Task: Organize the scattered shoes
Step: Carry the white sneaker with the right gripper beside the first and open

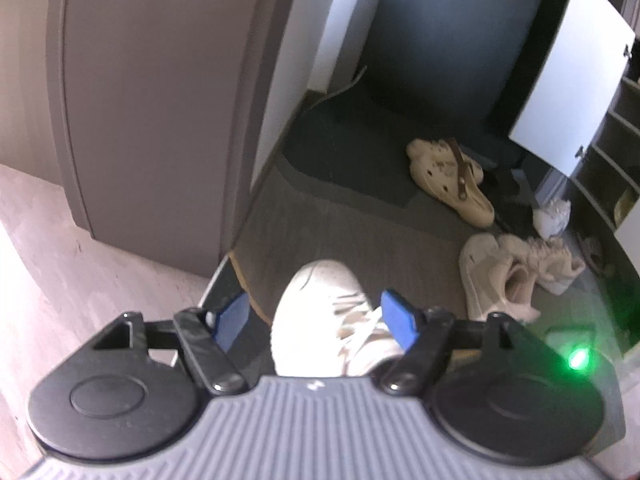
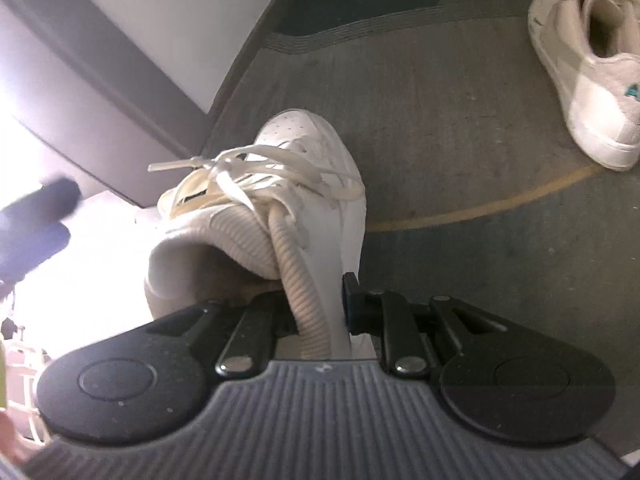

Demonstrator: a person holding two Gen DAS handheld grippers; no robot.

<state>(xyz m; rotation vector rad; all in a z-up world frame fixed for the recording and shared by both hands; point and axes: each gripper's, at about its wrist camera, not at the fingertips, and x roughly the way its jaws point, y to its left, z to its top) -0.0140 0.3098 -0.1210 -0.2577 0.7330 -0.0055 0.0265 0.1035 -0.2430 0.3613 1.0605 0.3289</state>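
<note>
My right gripper (image 2: pixel 316 304) is shut on the ribbed collar of a white laced sneaker (image 2: pixel 312 168), toe pointing away, above the grey floor mat (image 2: pixel 460 120). In the left wrist view the same white sneaker (image 1: pixel 320 312) sits between my left gripper's (image 1: pixel 316 320) blue pads (image 1: pixel 396 320), which stand wide apart and do not clamp it. A second white sneaker (image 1: pixel 500 276) lies on its side to the right; it also shows in the right wrist view (image 2: pixel 588 80). A pair of beige clogs (image 1: pixel 448 176) lies further back.
A brown door (image 1: pixel 152 100) and pale wood floor (image 1: pixel 60 272) are on the left. An open shoe cabinet with a white door (image 1: pixel 572 92) and shelves (image 1: pixel 612 160) stands at the right. A dark doormat (image 1: pixel 352 148) lies beyond. A black shoe (image 1: pixel 508 184) lies behind the clogs.
</note>
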